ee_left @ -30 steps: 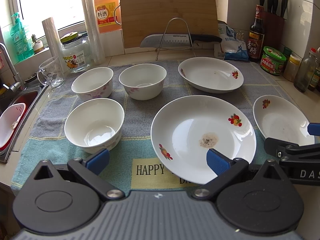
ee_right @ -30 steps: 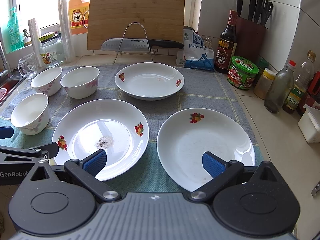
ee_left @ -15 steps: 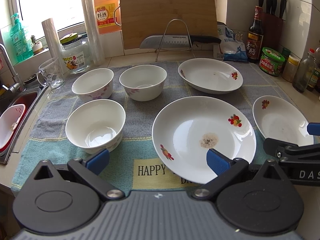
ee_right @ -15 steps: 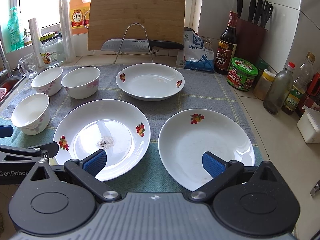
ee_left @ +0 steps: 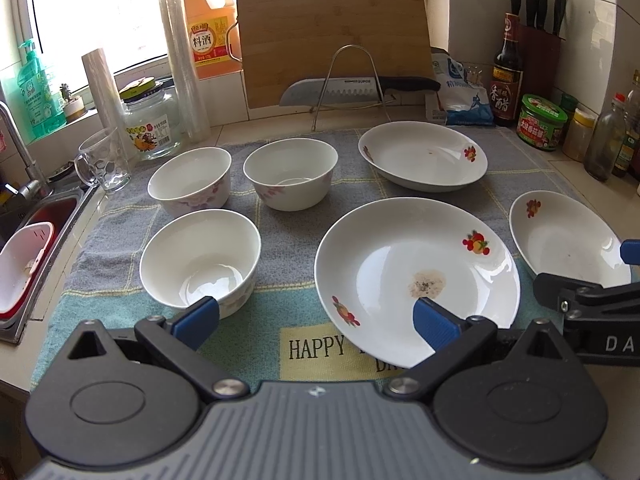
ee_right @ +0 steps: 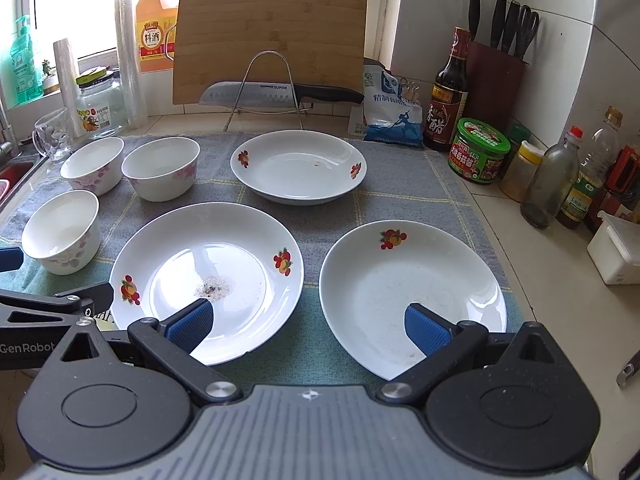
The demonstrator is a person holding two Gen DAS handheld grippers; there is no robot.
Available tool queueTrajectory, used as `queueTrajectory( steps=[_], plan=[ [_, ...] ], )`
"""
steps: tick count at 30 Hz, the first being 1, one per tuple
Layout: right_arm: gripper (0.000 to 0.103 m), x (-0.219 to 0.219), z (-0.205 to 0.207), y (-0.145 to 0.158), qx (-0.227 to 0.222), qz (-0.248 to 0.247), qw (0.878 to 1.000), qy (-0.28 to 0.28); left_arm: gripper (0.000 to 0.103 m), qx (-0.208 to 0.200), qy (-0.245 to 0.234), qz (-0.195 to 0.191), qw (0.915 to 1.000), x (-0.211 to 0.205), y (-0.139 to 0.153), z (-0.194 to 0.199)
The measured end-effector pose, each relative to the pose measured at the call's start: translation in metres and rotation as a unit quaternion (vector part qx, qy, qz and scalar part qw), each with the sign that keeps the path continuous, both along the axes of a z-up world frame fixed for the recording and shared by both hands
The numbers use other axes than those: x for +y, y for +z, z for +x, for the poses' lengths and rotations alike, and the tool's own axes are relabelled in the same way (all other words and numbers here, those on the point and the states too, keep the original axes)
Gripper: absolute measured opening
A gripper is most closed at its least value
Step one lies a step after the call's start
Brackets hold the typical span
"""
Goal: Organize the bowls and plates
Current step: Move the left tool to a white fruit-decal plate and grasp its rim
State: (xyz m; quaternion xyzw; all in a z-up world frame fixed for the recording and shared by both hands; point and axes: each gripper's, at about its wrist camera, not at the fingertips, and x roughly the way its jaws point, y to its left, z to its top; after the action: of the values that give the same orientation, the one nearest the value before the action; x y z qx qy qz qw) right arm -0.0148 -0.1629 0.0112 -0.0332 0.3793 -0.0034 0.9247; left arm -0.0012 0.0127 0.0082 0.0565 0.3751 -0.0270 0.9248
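Note:
Three white bowls and three white plates with fruit prints lie on a towel. The near bowl sits ahead of the left finger of my left gripper, which is open and holds nothing. Two more bowls stand behind it. The big middle plate has a dirty spot at its centre. The right plate lies before my right gripper, also open and empty. The far plate rests near the knife rack. Both grippers hover at the towel's near edge.
A sink with a red-and-white basket lies at the left. A glass mug, jar, oil jug, cutting board and knife on a rack line the back. Bottles, jars and a knife block crowd the right counter.
Both grippers have crept slightly forward and tilted a little; the dishes sit a touch lower in view. Nothing on the towel has moved.

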Motion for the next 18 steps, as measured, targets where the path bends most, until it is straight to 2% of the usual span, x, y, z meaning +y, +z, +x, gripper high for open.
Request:
queueTrajectory(
  steps=[9,18],
  plan=[
    [0.103,-0.001,-0.005,0.004,-0.020,-0.011,1.000,-0.020,0.102,-0.009,-0.054,-0.013,0.9984,0.008,0.005,0.003],
    [0.103,-0.017,-0.025,-0.005,-0.027,-0.027,0.996,-0.077,0.102,-0.017,-0.133,-0.023,0.9907,0.014,0.008,0.009]
  ],
)
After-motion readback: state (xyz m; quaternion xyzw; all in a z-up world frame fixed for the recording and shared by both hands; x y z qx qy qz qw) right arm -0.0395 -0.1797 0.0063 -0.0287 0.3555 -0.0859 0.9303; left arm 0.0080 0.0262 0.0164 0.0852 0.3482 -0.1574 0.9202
